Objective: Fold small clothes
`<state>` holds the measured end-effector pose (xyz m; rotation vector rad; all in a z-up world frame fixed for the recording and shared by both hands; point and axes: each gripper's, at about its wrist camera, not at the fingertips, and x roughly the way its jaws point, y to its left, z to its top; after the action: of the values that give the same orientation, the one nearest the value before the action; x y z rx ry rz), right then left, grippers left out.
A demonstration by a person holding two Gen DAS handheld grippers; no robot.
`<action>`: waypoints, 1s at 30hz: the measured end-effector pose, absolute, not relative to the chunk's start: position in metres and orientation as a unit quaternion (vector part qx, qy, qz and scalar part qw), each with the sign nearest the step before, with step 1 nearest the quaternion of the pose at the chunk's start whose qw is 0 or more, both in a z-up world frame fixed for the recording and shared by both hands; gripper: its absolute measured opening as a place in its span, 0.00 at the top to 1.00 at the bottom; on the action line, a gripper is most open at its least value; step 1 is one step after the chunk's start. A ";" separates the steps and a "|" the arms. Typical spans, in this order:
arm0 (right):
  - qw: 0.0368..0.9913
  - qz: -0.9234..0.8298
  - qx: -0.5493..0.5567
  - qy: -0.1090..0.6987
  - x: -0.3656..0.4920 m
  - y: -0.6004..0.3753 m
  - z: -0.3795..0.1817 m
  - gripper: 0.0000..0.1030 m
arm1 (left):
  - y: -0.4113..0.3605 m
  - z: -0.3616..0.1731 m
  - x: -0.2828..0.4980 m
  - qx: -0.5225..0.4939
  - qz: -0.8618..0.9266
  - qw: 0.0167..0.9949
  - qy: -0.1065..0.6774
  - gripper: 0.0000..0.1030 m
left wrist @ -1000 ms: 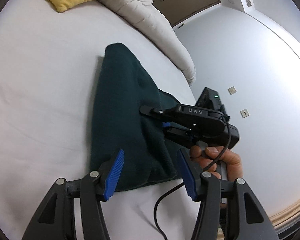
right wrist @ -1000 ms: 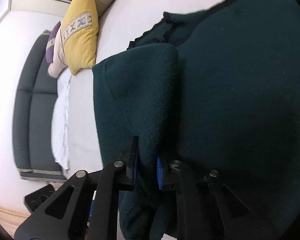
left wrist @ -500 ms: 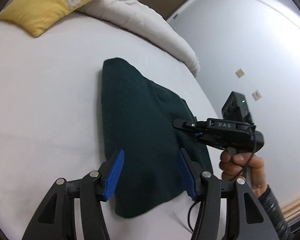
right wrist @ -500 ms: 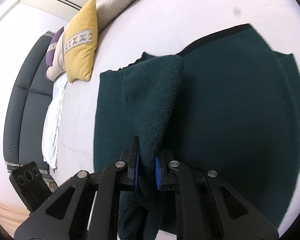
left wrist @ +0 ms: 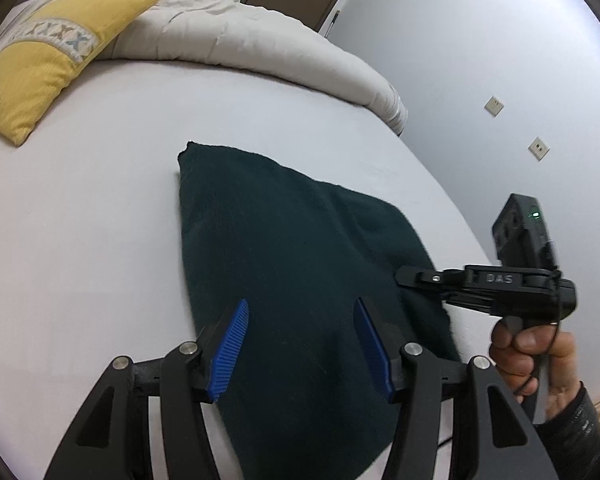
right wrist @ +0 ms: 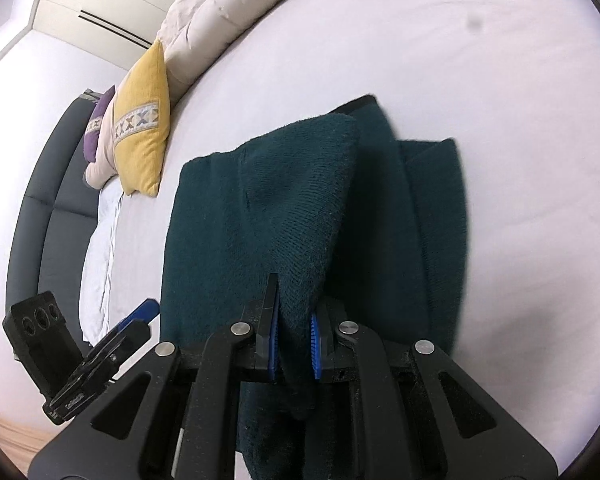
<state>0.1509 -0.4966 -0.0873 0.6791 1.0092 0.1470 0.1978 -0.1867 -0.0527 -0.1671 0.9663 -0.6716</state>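
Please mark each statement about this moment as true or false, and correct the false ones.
1. The right gripper is shut on a fold of the dark green garment. True.
2. The left gripper is clamped on the garment. False: its jaws stand open above the cloth, with nothing between the pads.
3. The garment lies on a wooden table. False: it lies on the white bed sheet.
4. A yellow cushion lies on the bed, apart from the garment. True.
5. A bare hand holds the right gripper's handle. True.
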 end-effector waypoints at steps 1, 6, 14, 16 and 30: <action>0.819 0.069 0.318 0.472 0.151 -0.500 -0.086 0.90 | -0.190 -0.053 0.199 -0.078 -0.318 0.829 0.454 0.44; 0.823 0.069 0.314 0.468 0.143 -0.518 -0.079 0.90 | -0.210 -0.051 0.204 -0.055 -0.318 0.833 0.449 0.44; 0.821 0.064 0.326 0.465 0.129 -0.544 -0.086 0.90 | -0.226 -0.060 0.212 -0.019 -0.314 0.839 0.443 0.44; 0.819 0.062 0.334 0.463 0.127 -0.546 -0.091 0.90 | -0.227 -0.066 0.214 -0.013 -0.306 0.842 0.445 0.44; 0.806 0.058 0.397 0.436 0.094 -0.559 -0.113 0.80 | -0.231 -0.090 0.218 0.021 -0.300 0.839 0.454 0.41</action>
<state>0.0943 -0.5585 -0.1128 0.8488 0.9342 0.1241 0.2176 -0.2313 -0.0901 0.0452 0.9594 -0.6354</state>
